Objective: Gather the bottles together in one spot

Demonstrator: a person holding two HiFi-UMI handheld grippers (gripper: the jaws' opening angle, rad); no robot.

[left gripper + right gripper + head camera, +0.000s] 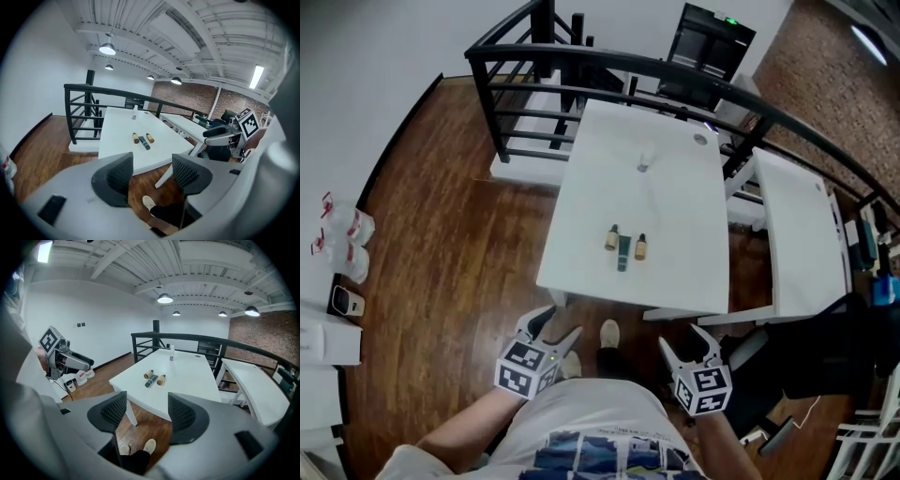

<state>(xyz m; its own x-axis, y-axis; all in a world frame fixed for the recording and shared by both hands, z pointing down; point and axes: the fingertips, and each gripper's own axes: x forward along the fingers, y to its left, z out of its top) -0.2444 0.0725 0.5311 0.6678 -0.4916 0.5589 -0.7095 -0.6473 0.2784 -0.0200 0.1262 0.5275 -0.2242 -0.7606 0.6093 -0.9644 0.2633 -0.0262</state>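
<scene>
Both grippers hanging empty, table not reached yet

Our left gripper [555,328] and right gripper [687,342] hover over the wood floor [469,262], jaws spread on both with nothing between them, short of the white table [675,272]. Looks mostly done to us: a tan bottle [611,239], a dark bottle [623,252] and a second tan bottle [641,247] lie side by side near the front edge. What's left is the clear bottle [643,163] standing well apart at the far end. Contents are too small to tell.
</scene>
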